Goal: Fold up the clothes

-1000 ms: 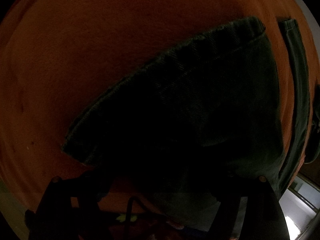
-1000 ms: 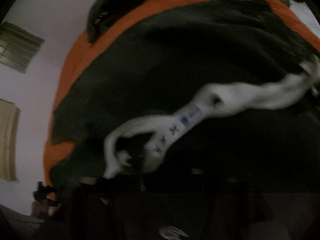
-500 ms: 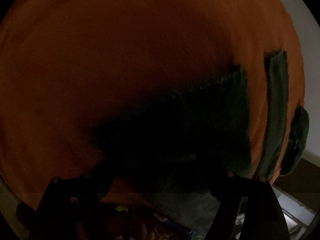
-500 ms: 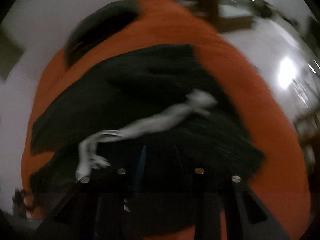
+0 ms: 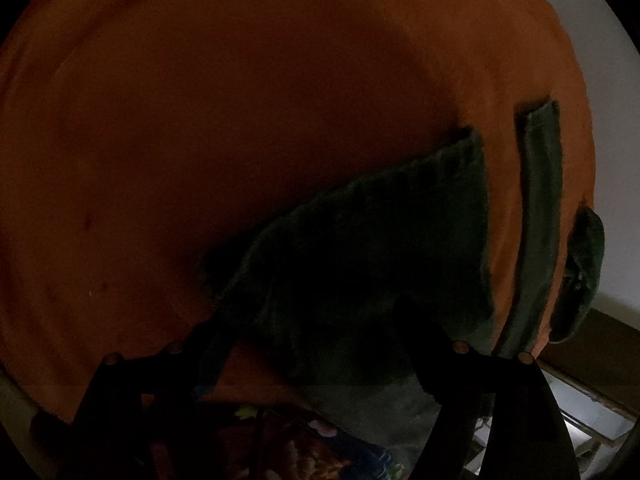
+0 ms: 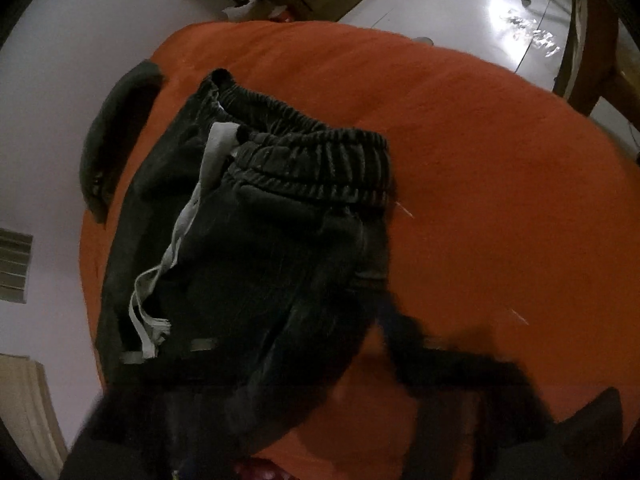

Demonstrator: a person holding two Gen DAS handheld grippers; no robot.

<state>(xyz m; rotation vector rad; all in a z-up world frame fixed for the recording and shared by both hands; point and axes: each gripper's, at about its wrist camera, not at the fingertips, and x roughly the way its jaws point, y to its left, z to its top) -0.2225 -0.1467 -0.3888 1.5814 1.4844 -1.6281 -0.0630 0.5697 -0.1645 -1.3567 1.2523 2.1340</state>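
The dark grey cotton trousers with elastic waistband (image 6: 280, 216) lie on the orange blanket (image 6: 480, 200), under both claws. The right claw (image 6: 360, 392) is opening, blurred, with nothing pressed between its fingers; the white drawstring (image 6: 188, 224) lies loose on the fabric. The left claw (image 5: 312, 344) stands wide above a trouser leg (image 5: 380, 240), not gripping it.

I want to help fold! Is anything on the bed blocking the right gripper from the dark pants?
Nothing visible does. The dark pants lie on the orange bed cover just in front of the right gripper, whose jaws are opening. Only their own white drawstring lies on top.
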